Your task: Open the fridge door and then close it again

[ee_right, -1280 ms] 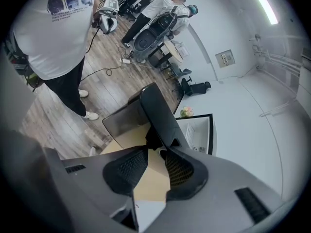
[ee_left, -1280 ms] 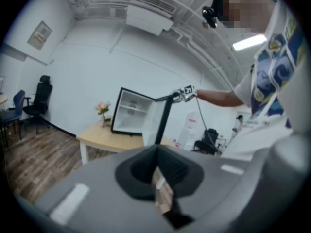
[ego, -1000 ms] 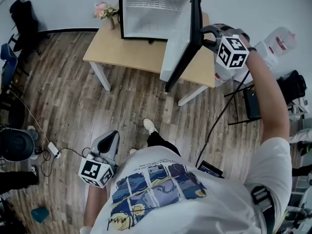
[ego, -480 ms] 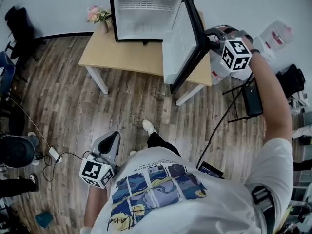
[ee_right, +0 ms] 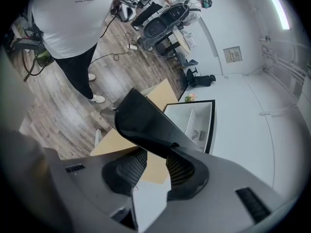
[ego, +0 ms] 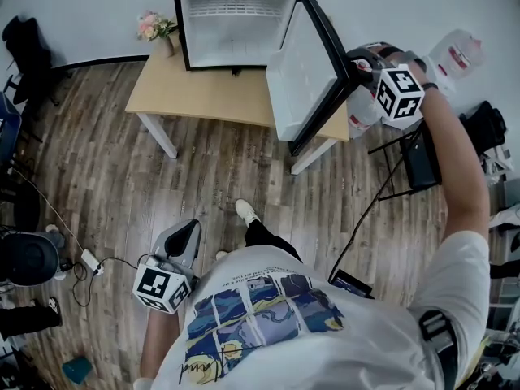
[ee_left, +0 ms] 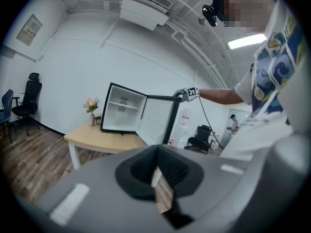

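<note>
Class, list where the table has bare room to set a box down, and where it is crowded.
Bare: the table along its front strip, between the flower vase and the open fridge door. Crowded: the right end, where the right gripper clamps the door.

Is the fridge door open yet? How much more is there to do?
Opening looks done: the fridge shows its white inside and the door stands wide. In hand: the right claw is shut on the door's edge. The left claw hangs low by the person's side, shut and empty. Left to do: swing the door closed.
</note>
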A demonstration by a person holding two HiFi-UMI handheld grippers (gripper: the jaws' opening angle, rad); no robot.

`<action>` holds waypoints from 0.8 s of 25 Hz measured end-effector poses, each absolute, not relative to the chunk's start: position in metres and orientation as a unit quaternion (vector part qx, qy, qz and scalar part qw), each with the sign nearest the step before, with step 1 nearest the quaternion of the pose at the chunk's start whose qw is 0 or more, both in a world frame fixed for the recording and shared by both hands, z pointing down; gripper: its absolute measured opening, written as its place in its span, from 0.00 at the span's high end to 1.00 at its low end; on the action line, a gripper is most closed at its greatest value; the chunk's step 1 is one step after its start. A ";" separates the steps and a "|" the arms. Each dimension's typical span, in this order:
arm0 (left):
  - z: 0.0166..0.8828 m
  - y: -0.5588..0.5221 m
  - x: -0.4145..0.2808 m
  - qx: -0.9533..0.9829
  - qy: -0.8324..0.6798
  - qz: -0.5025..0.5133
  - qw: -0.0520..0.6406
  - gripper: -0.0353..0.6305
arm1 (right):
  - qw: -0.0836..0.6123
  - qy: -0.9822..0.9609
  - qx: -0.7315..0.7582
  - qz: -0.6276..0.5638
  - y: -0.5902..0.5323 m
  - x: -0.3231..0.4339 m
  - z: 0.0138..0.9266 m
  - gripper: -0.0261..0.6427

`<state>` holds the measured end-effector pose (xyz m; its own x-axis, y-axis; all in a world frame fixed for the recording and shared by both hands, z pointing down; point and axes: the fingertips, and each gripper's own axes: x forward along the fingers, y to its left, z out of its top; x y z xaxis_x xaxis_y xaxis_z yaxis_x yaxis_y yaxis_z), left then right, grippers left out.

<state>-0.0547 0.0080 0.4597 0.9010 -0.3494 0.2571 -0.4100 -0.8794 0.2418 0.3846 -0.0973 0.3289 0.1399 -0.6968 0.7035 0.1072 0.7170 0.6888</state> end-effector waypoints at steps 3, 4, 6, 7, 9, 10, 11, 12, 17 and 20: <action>0.460 0.008 -0.051 0.964 -0.195 0.104 0.147 0.94 | 0.711 -0.594 0.248 -0.283 -0.095 0.387 0.328 0.81; 0.460 0.008 -0.051 0.964 -0.194 0.104 0.147 0.94 | 0.711 -0.594 0.248 -0.283 -0.095 0.387 0.328 0.81; 0.460 0.007 -0.052 0.964 -0.193 0.105 0.148 0.94 | 0.711 -0.595 0.247 -0.283 -0.095 0.387 0.327 0.81; 0.461 0.007 -0.052 0.964 -0.193 0.105 0.148 0.94 | 0.711 -0.595 0.246 -0.282 -0.095 0.387 0.327 0.81; 0.462 0.006 -0.052 0.964 -0.192 0.106 0.149 0.94 | 0.712 -0.595 0.246 -0.281 -0.095 0.388 0.328 0.81; 0.462 0.005 -0.052 0.964 -0.192 0.106 0.150 0.94 | 0.712 -0.595 0.246 -0.280 -0.095 0.389 0.328 0.81; 0.463 0.004 -0.052 0.964 -0.191 0.107 0.150 0.94 | 0.712 -0.595 0.246 -0.280 -0.095 0.390 0.329 0.81; 0.464 0.002 -0.052 0.964 -0.191 0.107 0.150 0.94 | 0.713 -0.594 0.246 -0.279 -0.095 0.391 0.329 0.81; 0.464 0.000 -0.047 0.965 -0.185 0.108 0.150 0.94 | 0.715 -0.592 0.249 -0.277 -0.094 0.397 0.329 0.81; 0.462 -0.003 -0.045 0.966 -0.181 0.108 0.149 0.94 | 0.714 -0.593 0.252 -0.275 -0.094 0.399 0.329 0.81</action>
<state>-0.0447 -0.0028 0.4622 0.9110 -0.3180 0.2627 -0.3824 -0.8898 0.2492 0.3985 -0.0944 0.3286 0.1460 -0.6921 0.7068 0.0937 0.7210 0.6866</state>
